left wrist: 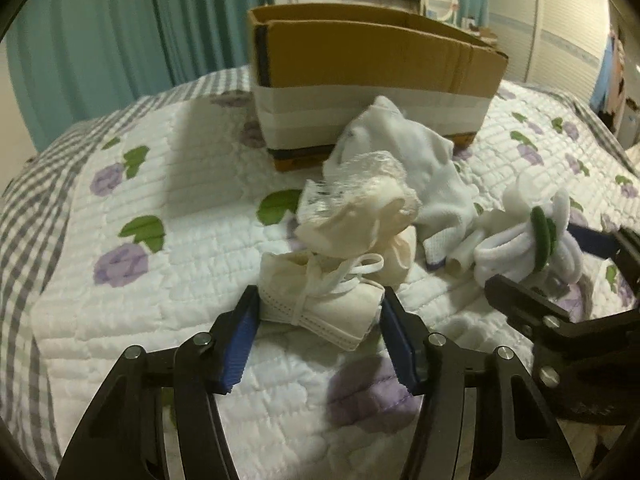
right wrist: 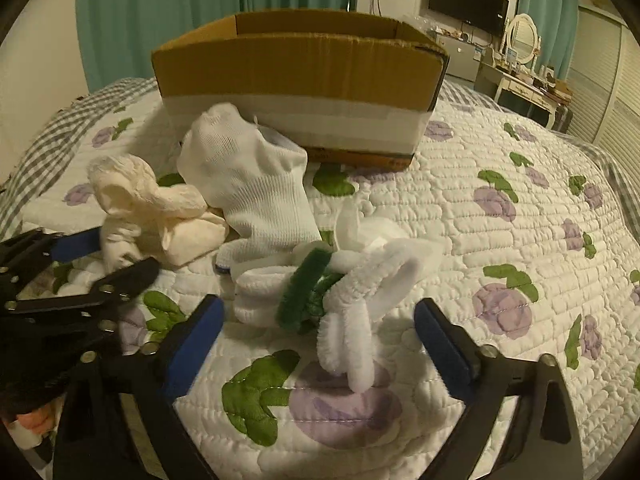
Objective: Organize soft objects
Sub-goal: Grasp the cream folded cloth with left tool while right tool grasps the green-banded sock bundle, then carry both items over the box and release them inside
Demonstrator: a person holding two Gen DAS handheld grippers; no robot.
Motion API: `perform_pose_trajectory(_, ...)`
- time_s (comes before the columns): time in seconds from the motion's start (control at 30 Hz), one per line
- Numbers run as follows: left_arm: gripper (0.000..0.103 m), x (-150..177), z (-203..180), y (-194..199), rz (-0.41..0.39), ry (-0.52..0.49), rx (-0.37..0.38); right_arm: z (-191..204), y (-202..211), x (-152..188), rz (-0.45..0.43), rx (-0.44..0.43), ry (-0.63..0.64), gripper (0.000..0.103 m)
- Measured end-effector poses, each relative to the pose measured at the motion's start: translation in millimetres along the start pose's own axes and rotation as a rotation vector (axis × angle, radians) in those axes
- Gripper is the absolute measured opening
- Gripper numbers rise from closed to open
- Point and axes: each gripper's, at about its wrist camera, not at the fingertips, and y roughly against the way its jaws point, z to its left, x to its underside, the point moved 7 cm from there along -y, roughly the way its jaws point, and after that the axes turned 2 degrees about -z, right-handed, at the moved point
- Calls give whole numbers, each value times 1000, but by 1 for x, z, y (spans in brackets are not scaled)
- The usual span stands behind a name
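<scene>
Soft things lie on a quilted bed in front of a cardboard box. My left gripper is open, its jaws on either side of a folded white face mask, touching or nearly touching it. Behind the mask lie a cream cloth bundle with netting and a white sock. My right gripper is open around a white and green pipe-cleaner bundle, not touching it.
The quilt has purple flowers and a grey checked border. Teal curtains hang behind the bed. A TV, a dresser with a mirror and wardrobes stand at the far right. Each gripper shows in the other's view.
</scene>
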Motion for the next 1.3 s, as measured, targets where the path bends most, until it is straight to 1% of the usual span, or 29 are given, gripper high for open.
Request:
perform_pose_trajectory(0.03,57,1,3,2,2,13,-1,0,-3,1,9,4,-2,87)
perform_pose_trajectory(0.07,57,2,4,3,2,24,-1,0,-4,2,13,5,-4,80)
perform_pose_trajectory(0.1,57,3,6,5,2,37,0,-1,-5,3,17,3,-5,71)
perform_pose_trajectory(0.13,57,4,9,7,0,50,2,-1,-4,3,16,3,-6,67)
perform_pose_trajectory(0.17,57,6,11,9,-5,59,0,-1,-2,3,11,-2,-8,59)
perform_pose_trajectory(0.23,57,7,13,13,-11,72,0,-1,4,6,9,-30,-23,58)
perform_pose_trajectory(0.3,57,9,14,18,-19,84,1,-2,12,11,12,-43,-21,44)
perform_pose_trajectory(0.33,57,10,14,20,-24,87,-1,-2,14,13,12,-49,-17,44)
perform_pose_trajectory(0.4,57,11,13,26,-34,82,-5,-3,24,16,7,-76,-24,35)
perform_pose_trajectory(0.43,57,11,12,29,-38,79,-8,-3,28,17,7,-90,-32,33)
perform_pose_trajectory(0.47,57,11,10,33,-46,74,-10,-4,31,18,5,-104,-38,30)
perform_pose_trajectory(0.53,57,11,7,39,-58,67,-10,-4,41,18,-8,-128,-42,28)
perform_pose_trajectory(0.6,57,11,5,47,-71,58,-16,-2,56,15,-40,-146,-38,28)
perform_pose_trajectory(0.7,57,9,1,58,-82,54,-20,-1,73,11,-75,-159,-35,27)
perform_pose_trajectory(0.83,57,1,-2,76,-104,49,-29,-6,100,-1,-134,-193,-53,27)
perform_pose_trajectory(0.93,57,-7,-5,92,-127,51,-18,-12,118,-15,-181,-212,-59,27)
perform_pose_trajectory(1.03,57,-26,-8,110,-158,45,-17,-21,132,-37,-216,-258,-77,27)
perform_pose_trajectory(1.13,57,-51,-13,123,-184,43,-11,-30,145,-73,-281,-247,-44,27)
perform_pose_trajectory(1.2,57,-73,-15,133,-222,31,-14,-35,153,-99,-321,-247,-25,27)
perform_pose_trajectory(1.3,57,-104,-18,139,-264,11,-29,-38,156,-132,-359,-257,0,27)
